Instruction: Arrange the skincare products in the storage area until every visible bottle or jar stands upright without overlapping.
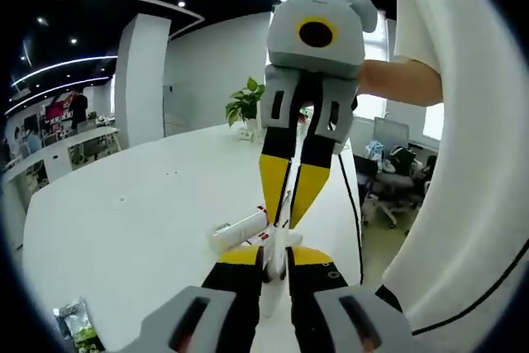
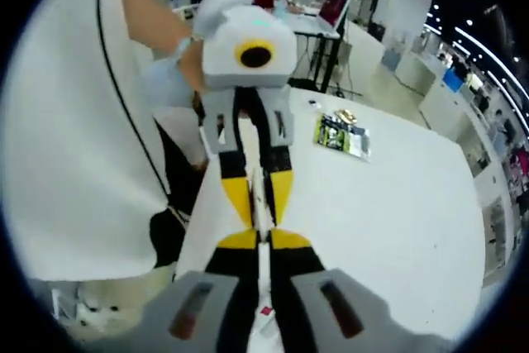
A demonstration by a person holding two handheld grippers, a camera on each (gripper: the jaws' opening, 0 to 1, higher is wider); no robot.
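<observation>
A slim white tube [image 1: 276, 266] with red print is pinched between my left gripper's [image 1: 275, 255] yellow-tipped jaws, just above the white table [image 1: 124, 204]. My right gripper [image 1: 291, 214] comes down from above, nose to nose with the left one, its jaws shut on the same tube's other end. In the right gripper view the tube [image 2: 263, 274] runs as a thin white strip from my right gripper [image 2: 263, 240] to the left gripper [image 2: 258, 214] opposite. A second white tube [image 1: 238, 231] lies flat on the table just left of the jaws.
A green-printed packet [image 1: 78, 324] [image 2: 340, 134] lies on the table away from the grippers. A person in a white shirt [image 1: 463, 163] [image 2: 66, 121] stands at the table's edge. Beyond are a potted plant [image 1: 245, 105] and office chairs [image 1: 388, 192].
</observation>
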